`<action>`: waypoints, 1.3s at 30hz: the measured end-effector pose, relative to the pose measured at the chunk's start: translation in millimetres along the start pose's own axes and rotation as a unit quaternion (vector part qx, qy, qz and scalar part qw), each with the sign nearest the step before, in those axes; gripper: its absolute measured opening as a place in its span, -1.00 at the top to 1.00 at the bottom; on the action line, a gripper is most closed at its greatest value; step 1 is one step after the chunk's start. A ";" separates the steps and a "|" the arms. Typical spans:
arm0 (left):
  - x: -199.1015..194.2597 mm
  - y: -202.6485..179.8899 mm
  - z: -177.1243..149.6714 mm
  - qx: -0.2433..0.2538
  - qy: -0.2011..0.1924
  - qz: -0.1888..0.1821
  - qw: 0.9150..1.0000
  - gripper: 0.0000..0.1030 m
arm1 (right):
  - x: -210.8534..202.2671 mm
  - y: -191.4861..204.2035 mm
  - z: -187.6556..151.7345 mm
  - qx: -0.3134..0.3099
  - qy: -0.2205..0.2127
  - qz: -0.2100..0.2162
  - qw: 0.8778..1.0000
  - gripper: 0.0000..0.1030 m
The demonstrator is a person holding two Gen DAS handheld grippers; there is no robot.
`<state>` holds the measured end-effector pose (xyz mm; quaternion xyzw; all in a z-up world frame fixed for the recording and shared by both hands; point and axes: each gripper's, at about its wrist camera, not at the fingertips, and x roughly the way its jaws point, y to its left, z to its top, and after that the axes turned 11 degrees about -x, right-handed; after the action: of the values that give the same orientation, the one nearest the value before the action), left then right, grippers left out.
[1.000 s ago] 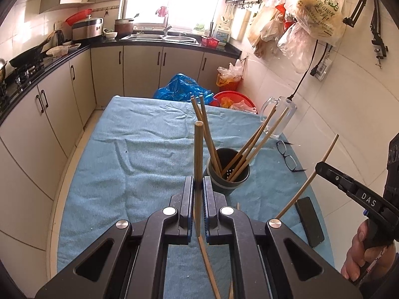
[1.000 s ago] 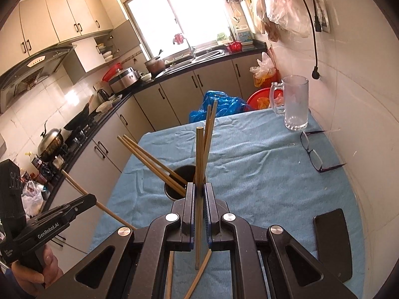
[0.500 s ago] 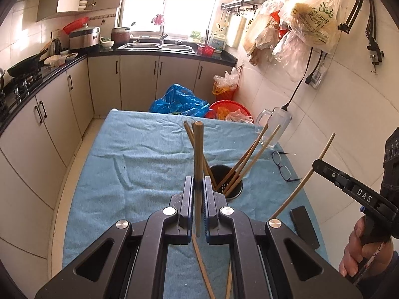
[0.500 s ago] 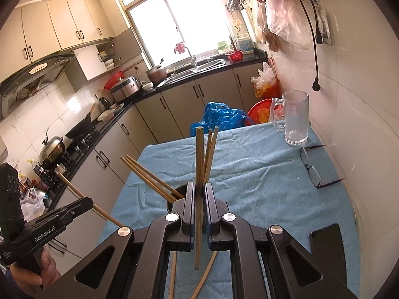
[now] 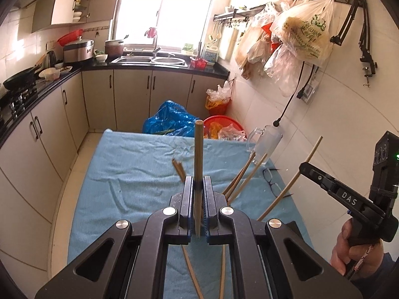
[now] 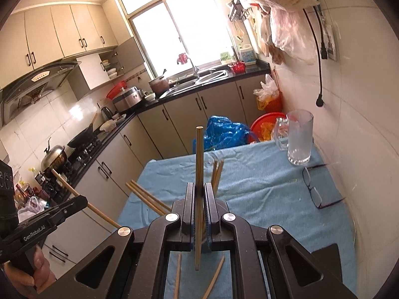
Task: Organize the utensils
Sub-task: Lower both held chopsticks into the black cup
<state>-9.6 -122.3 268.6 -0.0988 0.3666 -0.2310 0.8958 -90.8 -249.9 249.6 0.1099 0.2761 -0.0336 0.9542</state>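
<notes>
My left gripper [image 5: 198, 185] is shut on a wooden chopstick [image 5: 198, 149] that stands upright between its jaws. My right gripper [image 6: 199, 191] is shut on another wooden chopstick [image 6: 199, 159], also upright. Both are raised above the blue cloth table [image 5: 134, 174]. The dark utensil cup is hidden behind the jaws; only the chopsticks in it [image 5: 245, 177] [image 6: 143, 194] stick out. Loose chopsticks [image 5: 190, 274] [image 6: 214, 276] lie on the cloth below the grippers. The right gripper also shows in the left wrist view [image 5: 309, 169], and the left gripper in the right wrist view [image 6: 79, 201].
A glass mug [image 6: 298, 137] stands at the table's far right, with eyeglasses [image 6: 314, 191] beside it and a black phone [image 6: 326, 256] nearer. The tiled wall runs along the right. Blue bag [image 5: 169, 120] and red basin [image 5: 219, 124] sit beyond the table's far end.
Both grippers have lifted with their chopsticks still held. The cup has dropped out of sight behind the jaws.
</notes>
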 end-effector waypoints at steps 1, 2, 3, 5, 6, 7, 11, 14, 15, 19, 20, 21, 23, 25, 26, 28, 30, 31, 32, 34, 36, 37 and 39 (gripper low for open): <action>-0.2 -2.1 2.9 0.001 -0.001 -0.002 1.000 0.88 | 0.1 0.6 4.7 -0.002 -0.005 -0.001 1.000 0.87; -0.2 -4.0 5.5 0.002 -0.003 -0.003 1.000 0.88 | 0.2 1.7 7.6 -0.003 -0.008 -0.002 1.000 0.87; -0.2 -6.2 8.7 0.004 -0.005 -0.006 1.000 0.88 | 0.6 2.1 11.4 -0.004 -0.012 -0.003 1.000 0.87; 0.2 -10.6 13.7 0.007 -0.008 -0.009 1.000 0.88 | 1.1 3.1 19.7 -0.005 -0.021 -0.004 1.000 0.87; 0.9 -12.7 16.3 0.009 -0.009 -0.011 1.000 0.88 | 1.6 2.6 23.8 -0.006 -0.024 -0.005 1.000 0.87; 1.4 -14.5 18.4 0.010 -0.010 -0.012 1.000 0.88 | 2.7 3.6 27.1 -0.008 -0.028 -0.006 1.000 0.87; 8.4 -20.1 26.7 0.013 -0.013 -0.015 1.000 0.88 | 9.9 6.6 39.6 -0.011 -0.035 -0.009 0.999 0.87; 18.2 -20.7 30.2 0.012 -0.011 -0.012 1.000 0.88 | 16.7 8.4 43.7 -0.012 -0.035 -0.011 0.999 0.87; 22.1 -19.9 31.1 0.009 -0.009 -0.013 1.000 0.88 | 19.5 9.2 44.5 -0.012 -0.035 -0.012 0.999 0.87; 33.2 -16.1 28.9 0.002 -0.003 -0.015 1.000 0.88 | 32.0 8.7 42.6 -0.010 -0.029 -0.015 0.999 0.87; 36.2 -15.3 27.9 0.000 -0.001 -0.016 1.000 0.88 | 34.8 8.2 41.4 -0.009 -0.027 -0.016 0.999 0.87; 38.8 -14.0 26.2 -0.001 -0.001 -0.016 1.000 0.88 | 38.5 8.1 39.1 -0.009 -0.024 -0.018 1.000 0.87; 44.2 -11.5 23.8 -0.003 0.001 -0.016 1.000 0.88 | 43.9 6.3 36.2 -0.009 -0.020 -0.020 1.000 0.87; 50.1 -8.9 21.7 -0.008 0.005 -0.017 1.000 0.88 | 50.1 5.1 31.8 -0.008 -0.016 -0.023 1.000 0.87; 53.3 -7.9 20.6 -0.011 0.007 -0.017 1.000 0.88 | 53.1 4.2 29.9 -0.007 -0.016 -0.024 1.000 0.87; 60.2 -5.6 17.9 -0.014 0.013 -0.017 1.000 0.88 | 57.7 1.4 26.4 -0.004 -0.016 -0.026 1.000 0.87; 65.3 -3.9 14.6 -0.014 0.019 -0.015 1.000 0.88 | 62.8 0.7 22.7 -0.006 -0.012 -0.028 1.000 0.87; 67.3 -3.5 13.2 -0.014 0.021 -0.014 1.000 0.88 | 65.4 0.7 21.3 -0.007 -0.008 -0.029 1.000 0.87; 68.9 -2.9 11.4 -0.013 0.023 -0.013 1.000 0.88 | 68.4 0.8 19.1 -0.008 -0.003 -0.029 1.000 0.87; 71.5 -1.3 7.5 -0.010 0.025 -0.009 1.000 0.88 | 71.9 0.8 14.5 -0.009 0.004 -0.029 1.000 0.87; 73.5 -0.5 2.8 -0.004 0.027 -0.004 1.000 0.88 | 76.0 1.4 8.6 -0.009 0.013 -0.026 1.000 0.87; 74.8 0.6 -0.2 -0.003 0.029 -0.002 1.000 0.88 | 77.5 1.6 6.0 -0.010 0.016 -0.025 0.999 0.87; 77.3 2.6 -4.1 -0.001 0.031 0.003 1.000 0.88 | 80.7 3.1 0.6 -0.012 0.024 -0.024 0.999 0.87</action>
<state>36.6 -157.7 217.5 -0.0914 0.3951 -0.2312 0.8844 -21.9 -247.3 207.5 0.0926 0.3014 -0.0502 0.9477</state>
